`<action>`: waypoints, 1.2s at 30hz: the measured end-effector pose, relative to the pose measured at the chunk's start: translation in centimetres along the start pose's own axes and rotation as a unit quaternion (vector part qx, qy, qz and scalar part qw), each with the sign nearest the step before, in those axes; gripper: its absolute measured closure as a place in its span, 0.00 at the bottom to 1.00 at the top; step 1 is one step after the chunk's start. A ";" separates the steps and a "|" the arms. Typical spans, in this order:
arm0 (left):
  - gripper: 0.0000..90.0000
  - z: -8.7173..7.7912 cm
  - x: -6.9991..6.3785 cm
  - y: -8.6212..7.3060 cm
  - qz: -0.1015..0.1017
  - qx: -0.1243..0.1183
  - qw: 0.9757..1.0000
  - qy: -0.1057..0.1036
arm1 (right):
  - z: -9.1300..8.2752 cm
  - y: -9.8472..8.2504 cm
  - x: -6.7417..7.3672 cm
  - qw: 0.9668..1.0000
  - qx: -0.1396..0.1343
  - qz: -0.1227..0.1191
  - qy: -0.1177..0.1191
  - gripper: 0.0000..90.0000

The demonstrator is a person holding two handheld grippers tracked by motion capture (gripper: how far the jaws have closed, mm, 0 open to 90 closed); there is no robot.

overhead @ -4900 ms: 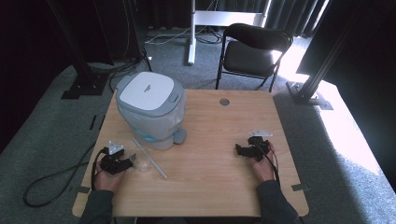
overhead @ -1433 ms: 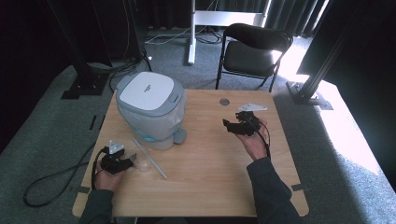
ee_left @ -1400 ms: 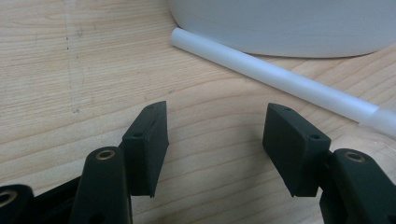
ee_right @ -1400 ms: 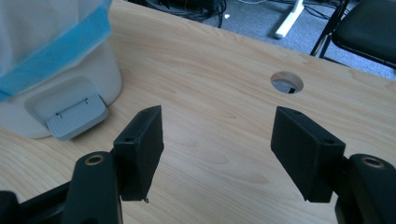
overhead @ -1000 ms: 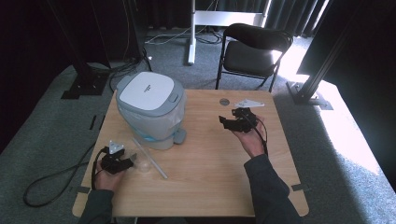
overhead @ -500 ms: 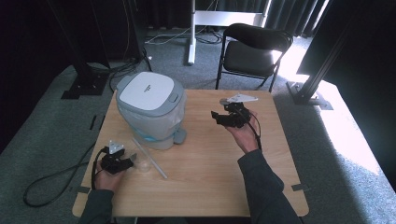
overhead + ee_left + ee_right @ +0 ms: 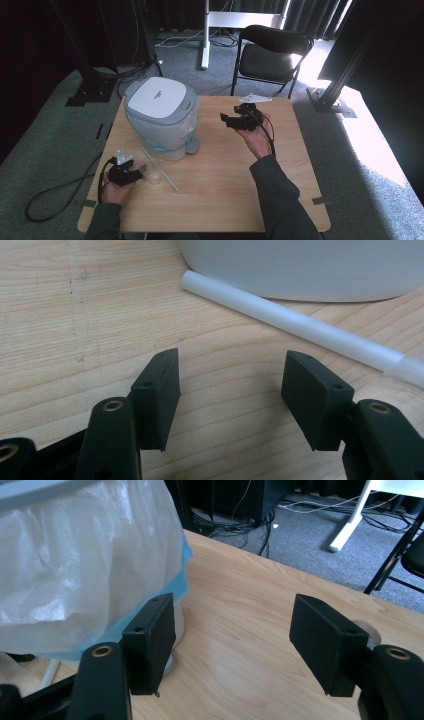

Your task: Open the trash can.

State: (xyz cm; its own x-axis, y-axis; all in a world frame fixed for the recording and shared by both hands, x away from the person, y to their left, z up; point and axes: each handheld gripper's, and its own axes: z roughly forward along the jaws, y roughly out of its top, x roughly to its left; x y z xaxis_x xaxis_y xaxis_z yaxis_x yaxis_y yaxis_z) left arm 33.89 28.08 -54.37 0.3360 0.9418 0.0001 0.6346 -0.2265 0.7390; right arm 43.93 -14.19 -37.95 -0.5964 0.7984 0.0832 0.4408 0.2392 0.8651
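A grey-white pedal bin [image 7: 160,117] with a clear plastic liner stands at the table's back left. My right gripper [image 7: 226,120] hangs above the table to the right of the bin, pointing at it, jaws open and empty. In the right gripper view the liner-wrapped bin [image 7: 85,565] sits just beyond my right gripper [image 7: 233,605]. My left gripper [image 7: 139,175] rests at the front left, open, beside a small clear cup [image 7: 153,175]. A white tube [image 7: 161,169] lies in front of the bin. In the left gripper view the white tube [image 7: 300,322] lies past my left gripper [image 7: 231,362].
The wooden table [image 7: 225,200] has bare room across its middle and front right. A black folding chair [image 7: 272,52] stands behind the far edge. A black cable [image 7: 50,195] loops on the carpet at the left. A round grommet [image 7: 369,628] sits in the tabletop.
My right gripper has travelled from the table's right front toward the back and left, rising and nearing the bin, jaws still apart. The left gripper has stayed where it was.
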 end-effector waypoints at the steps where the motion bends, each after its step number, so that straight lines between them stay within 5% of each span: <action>1: 0.45 0.0 0.0 0.0 0.000 0.000 1.000 0.000 | 0.1 0.1 0.1 1.000 0.000 0.000 0.001 0.38; 36: 0.45 0.0 0.1 0.0 -0.002 -0.001 1.000 -0.003 | 2.1 4.7 4.0 0.999 -0.022 -0.034 0.030 0.38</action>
State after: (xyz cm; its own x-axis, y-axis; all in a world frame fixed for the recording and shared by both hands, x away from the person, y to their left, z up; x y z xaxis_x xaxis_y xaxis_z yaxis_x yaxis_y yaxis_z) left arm 33.92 28.19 -54.35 0.3372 0.9414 -0.0063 0.6350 -0.2225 0.7398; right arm 45.01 -8.75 -34.61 -0.6643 0.7457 0.0517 0.3683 0.2663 0.8908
